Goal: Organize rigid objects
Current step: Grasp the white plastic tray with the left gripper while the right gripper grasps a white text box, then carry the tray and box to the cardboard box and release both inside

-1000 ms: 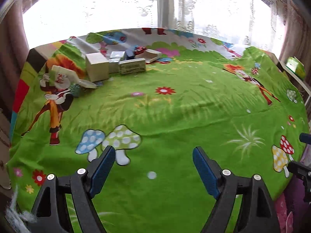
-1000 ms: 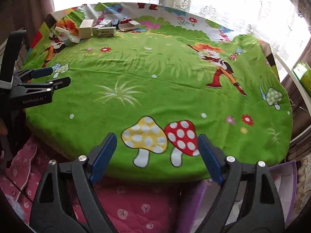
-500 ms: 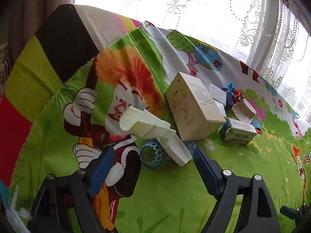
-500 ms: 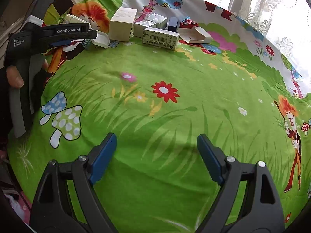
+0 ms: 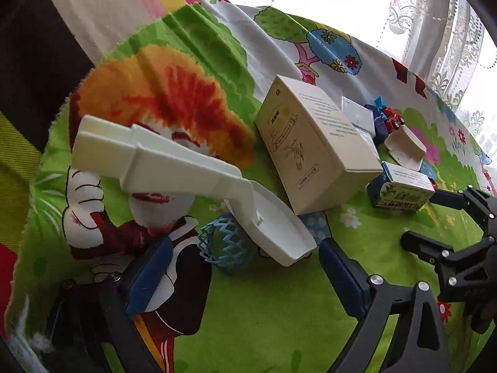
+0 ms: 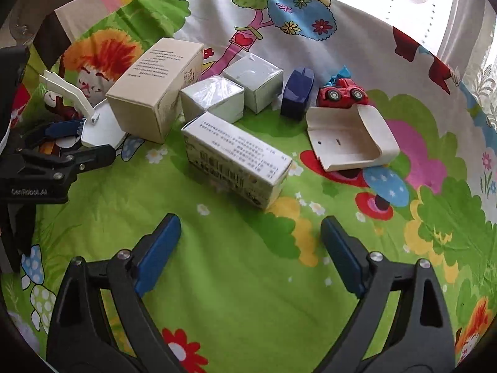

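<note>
My left gripper (image 5: 245, 267) has its jaws opening around a blue lattice ball (image 5: 228, 242) and the scoop end of a white plastic shovel (image 5: 174, 174), not pressing on either. A tall cream box (image 5: 313, 152) stands just beyond. My right gripper (image 6: 250, 248) is also opening, with nothing between its pads, just short of a long white printed box (image 6: 236, 164). Behind that box sit two small white cubes (image 6: 230, 88), a dark blue block (image 6: 296, 93), a red toy car (image 6: 341, 91) and a white open tray piece (image 6: 351, 138).
Everything lies on a bright cartoon-print cloth (image 6: 248, 279) over a round table. The left gripper's body (image 6: 46, 168) shows at the left of the right wrist view. Lace curtains and a bright window (image 5: 435, 31) stand behind the table's far edge.
Both grippers have swept across the cloth to the cluster of objects and opened wider. The left one now frames the ball and shovel; the right one has closed in on the long box.
</note>
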The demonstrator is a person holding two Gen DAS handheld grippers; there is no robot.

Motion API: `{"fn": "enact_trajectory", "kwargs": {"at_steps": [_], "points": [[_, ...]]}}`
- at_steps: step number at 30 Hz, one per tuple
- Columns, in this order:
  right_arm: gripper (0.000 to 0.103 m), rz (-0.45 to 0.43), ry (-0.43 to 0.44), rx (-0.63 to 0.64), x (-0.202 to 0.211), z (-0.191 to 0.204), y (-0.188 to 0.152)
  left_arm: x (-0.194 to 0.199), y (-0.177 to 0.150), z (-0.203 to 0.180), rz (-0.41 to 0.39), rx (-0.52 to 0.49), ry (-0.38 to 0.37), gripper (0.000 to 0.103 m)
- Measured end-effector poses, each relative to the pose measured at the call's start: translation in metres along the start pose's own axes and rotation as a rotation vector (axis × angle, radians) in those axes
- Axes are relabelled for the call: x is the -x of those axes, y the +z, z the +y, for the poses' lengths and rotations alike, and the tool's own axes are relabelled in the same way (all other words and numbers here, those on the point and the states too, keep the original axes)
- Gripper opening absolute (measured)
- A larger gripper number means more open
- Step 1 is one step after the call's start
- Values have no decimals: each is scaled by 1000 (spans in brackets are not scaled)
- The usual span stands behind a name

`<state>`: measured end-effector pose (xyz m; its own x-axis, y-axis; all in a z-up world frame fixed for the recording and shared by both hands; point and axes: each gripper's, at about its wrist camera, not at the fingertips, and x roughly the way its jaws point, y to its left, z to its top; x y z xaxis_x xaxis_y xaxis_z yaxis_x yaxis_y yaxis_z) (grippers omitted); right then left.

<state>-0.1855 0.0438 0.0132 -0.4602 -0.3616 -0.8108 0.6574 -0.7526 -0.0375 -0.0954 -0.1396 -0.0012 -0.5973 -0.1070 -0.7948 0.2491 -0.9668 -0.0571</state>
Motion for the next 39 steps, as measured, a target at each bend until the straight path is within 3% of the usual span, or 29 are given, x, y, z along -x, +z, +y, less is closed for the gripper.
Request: {"fn": "enact_trajectory", "kwargs": {"at_steps": [4, 5, 6, 7, 10, 15, 17, 21, 23, 25, 28, 34, 39], "points": [[93, 5, 44, 49, -23, -7, 29, -1, -1, -4, 4, -11, 15, 96], [83, -4, 68, 53, -24, -7, 31, -1, 0, -3, 4, -8, 12, 96], [40, -35, 99, 58, -20, -5, 31, -1, -1, -4, 3, -6, 10, 96], [28, -38, 91, 67, -16, -1, 29, -2, 1, -3, 3, -5, 8, 96], [27, -31, 111, 112, 8, 21, 5, -2, 0, 0, 0, 4, -3, 96], [28, -25, -19, 147, 60, 59, -61, 1, -4, 4, -4, 11, -13, 97], [28, -20, -68, 130, 79, 68, -85, 1, -4, 3, 1, 3, -1, 98], [28, -42, -73, 31, 103, 77, -120, 0, 1, -3, 19, -1, 40, 98], [28, -64, -51, -40, 108, 78, -126, 0, 3, -1, 19, 40, 50, 93], [28, -73, -49, -58, 110, 77, -130, 4, 1, -3, -2, 49, 127, 67], [28, -71, -71, -59, 114, 83, -133, 23, -14, 0, 12, 102, -6, 66], [28, -70, -87, -65, 108, 81, -129, 78, -74, -5, -17, 89, -81, 66], [28, -69, -84, -87, 108, 78, -130, 92, -103, -8, -20, 57, -77, 67]]}}
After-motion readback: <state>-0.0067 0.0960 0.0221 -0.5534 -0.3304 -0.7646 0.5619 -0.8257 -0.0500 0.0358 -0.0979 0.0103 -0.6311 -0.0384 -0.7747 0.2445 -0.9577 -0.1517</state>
